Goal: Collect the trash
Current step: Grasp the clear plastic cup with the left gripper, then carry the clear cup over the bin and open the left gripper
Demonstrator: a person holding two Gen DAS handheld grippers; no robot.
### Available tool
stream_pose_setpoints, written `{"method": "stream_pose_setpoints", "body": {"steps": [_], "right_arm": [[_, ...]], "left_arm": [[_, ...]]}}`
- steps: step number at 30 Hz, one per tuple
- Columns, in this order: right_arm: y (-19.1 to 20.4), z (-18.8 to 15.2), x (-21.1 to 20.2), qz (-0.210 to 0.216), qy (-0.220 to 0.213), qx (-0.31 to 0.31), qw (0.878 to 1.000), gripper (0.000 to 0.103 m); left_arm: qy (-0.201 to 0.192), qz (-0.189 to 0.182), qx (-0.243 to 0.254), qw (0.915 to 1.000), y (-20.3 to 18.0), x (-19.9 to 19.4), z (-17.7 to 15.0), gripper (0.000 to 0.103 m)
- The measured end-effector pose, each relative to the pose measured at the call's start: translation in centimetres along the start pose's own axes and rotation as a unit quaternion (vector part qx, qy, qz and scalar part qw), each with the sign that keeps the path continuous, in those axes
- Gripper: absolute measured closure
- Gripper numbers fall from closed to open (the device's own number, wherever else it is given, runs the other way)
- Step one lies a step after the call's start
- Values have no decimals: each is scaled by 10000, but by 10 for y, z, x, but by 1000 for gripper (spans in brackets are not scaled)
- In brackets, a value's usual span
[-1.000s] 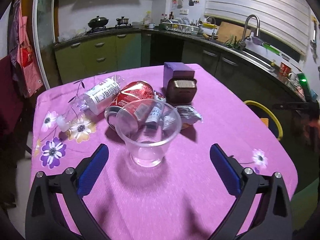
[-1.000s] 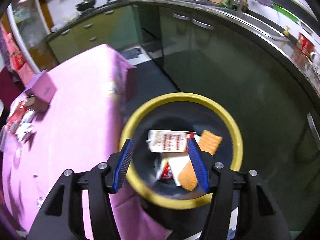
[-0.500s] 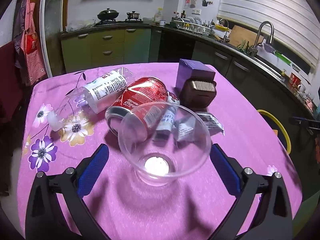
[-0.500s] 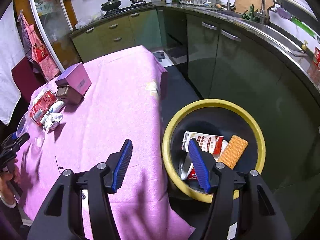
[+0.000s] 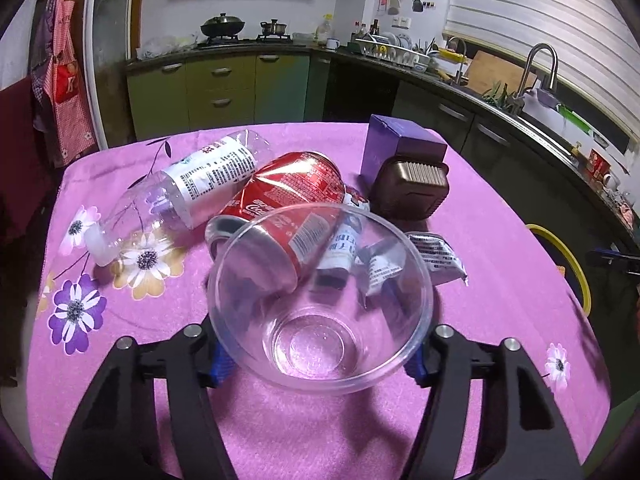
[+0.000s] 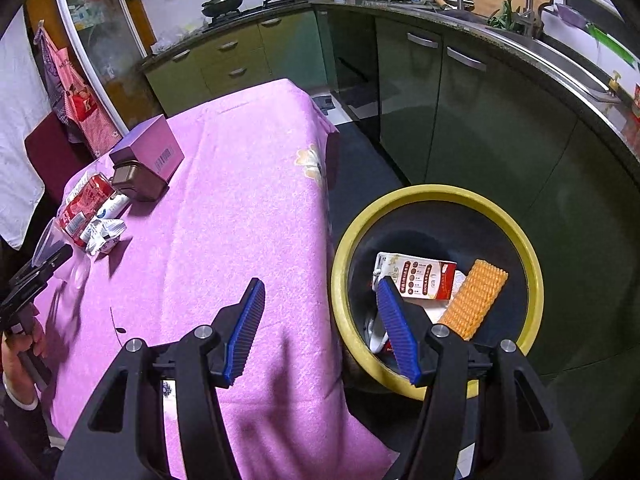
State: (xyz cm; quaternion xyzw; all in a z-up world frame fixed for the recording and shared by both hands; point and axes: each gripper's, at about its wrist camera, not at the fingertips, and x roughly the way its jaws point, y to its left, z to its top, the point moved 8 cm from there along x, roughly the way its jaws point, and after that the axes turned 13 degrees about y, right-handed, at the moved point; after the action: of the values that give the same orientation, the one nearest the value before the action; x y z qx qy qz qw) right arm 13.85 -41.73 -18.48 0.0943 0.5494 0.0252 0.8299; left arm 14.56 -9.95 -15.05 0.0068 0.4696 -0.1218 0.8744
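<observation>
Though unseen leftward, bin's carton (image 6: 416,280).

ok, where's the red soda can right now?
Left wrist view: the red soda can lies on its side mid-table on the pink cloth, between the clear bottle and brown box, just behind the plastic cup.

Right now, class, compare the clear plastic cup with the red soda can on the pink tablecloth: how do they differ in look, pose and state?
The clear plastic cup is see-through; the red soda can is opaque metal with white lettering. The cup stands upright, mouth up; the can lies on its side. The cup sits between the closing jaws of the left gripper; the can lies free among other trash. Both rest on the pink tablecloth.
</observation>
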Motion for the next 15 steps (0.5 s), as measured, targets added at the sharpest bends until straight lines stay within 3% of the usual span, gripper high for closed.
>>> {"method": "stream_pose_setpoints", "body": {"steps": [10, 15], "right_arm": [[8, -2, -15, 72, -140, -81, 9998, 45], [7, -6, -29, 61, -255, -98, 9996, 45]], "left_arm": [[-159, -76, 178, 9997, -5, -30, -7, 45], [-174, -307, 568, 9978, -35, -54, -8, 45]]}}
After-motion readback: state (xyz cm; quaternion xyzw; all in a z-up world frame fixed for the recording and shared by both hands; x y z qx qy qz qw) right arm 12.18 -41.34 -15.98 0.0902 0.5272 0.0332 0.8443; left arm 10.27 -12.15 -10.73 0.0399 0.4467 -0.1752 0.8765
